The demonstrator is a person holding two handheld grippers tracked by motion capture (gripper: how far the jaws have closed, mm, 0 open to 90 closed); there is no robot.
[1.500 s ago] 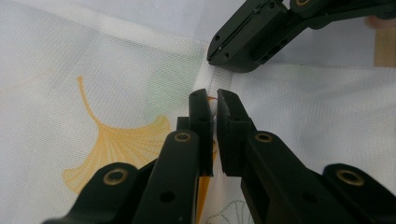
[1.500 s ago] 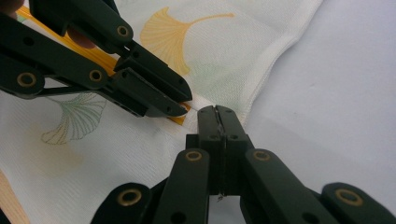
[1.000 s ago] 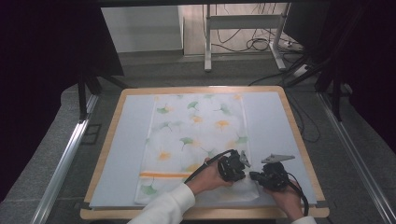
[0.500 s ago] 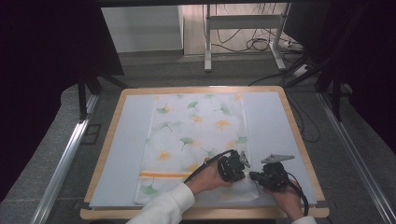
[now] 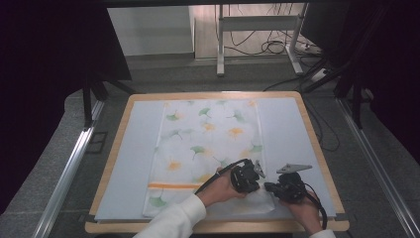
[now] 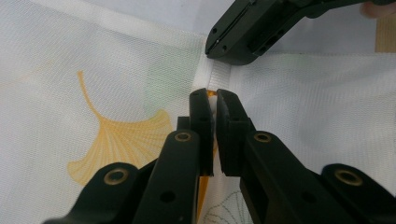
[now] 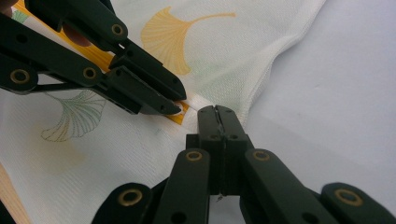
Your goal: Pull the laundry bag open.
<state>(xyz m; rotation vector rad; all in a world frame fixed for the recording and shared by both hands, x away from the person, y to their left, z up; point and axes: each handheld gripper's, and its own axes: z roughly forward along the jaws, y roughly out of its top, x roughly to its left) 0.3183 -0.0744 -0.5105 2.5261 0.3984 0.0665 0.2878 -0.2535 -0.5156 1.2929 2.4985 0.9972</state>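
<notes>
a: where is the cloth (image 5: 208, 144) found?
b: it is spread flat on the table (image 5: 124, 148).
a: and the grippers?
b: its near hem is pinched by the left gripper (image 6: 214, 100) and the right gripper (image 7: 217, 112), both clamped tight.

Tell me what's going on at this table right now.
A person is working on a white cloth printed with ginkgo leaves, spread on a table. Each hand holds a gripper at the cloth's near right part. The left gripper has its jaws shut on a raised fold of the cloth, beside an orange stripe. The right gripper is shut on the cloth's hem right next to it. The rest of the cloth lies flat.
</notes>
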